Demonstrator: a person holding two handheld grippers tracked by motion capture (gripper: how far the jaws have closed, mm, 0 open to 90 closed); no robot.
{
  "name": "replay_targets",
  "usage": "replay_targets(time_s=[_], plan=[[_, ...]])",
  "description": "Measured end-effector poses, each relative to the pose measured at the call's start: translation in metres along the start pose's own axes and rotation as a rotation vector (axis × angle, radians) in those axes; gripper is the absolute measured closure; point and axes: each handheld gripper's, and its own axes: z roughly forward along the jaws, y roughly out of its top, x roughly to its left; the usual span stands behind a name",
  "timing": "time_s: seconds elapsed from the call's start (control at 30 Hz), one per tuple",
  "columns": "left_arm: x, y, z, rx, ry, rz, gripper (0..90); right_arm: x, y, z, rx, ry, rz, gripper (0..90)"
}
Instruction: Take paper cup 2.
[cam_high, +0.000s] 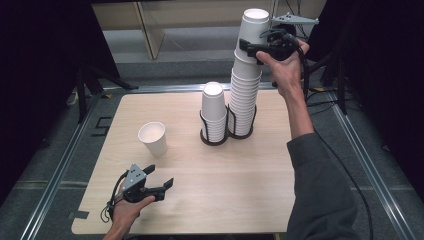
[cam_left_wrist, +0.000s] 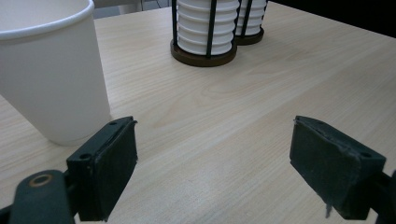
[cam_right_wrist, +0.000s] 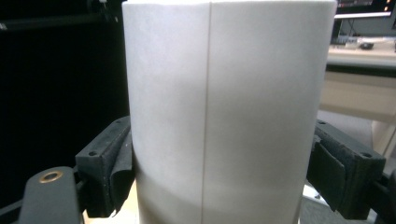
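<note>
Up high, right gripper (cam_high: 251, 48) clamps a plain white paper cup (cam_high: 252, 30); left gripper (cam_high: 159, 178) gapes empty.

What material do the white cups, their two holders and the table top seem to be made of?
Cups: probably paper, matte white; the one in the right gripper shows a straight side seam, and each has a rolled rim.
Holders: thin black rods, likely metal, on a dark brown round base, perhaps wood or plastic.
Table top: pale wood grain, smooth and slightly shiny; maybe laminate rather than solid wood.
</note>
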Motion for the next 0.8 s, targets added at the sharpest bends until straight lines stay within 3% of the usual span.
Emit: replay_targets(time_s=[0.23,0.57,0.7,0.8], plan=[[0.0,0.0,-0.001,0.008,0.006,-0.003,14.7,0.002,0.017,-0.01,-0.044,-0.002,-0.01,17.5],[-0.001,0.0,-0.002,0.022,0.01,-0.006,14.7,0.011,0.054,-0.042,-0.129,0.013,-0.033,17.5],[0.0,0.0,-0.001,0.02,0.006,-0.003,14.7,0.015,0.053,-0.053,-0.12,0.013,-0.054,17.5],[0.0,0.0,-0.001,0.011,0.005,0.0,14.7,0.018,0.043,-0.063,-0.115,0.022,-0.063,17.5]])
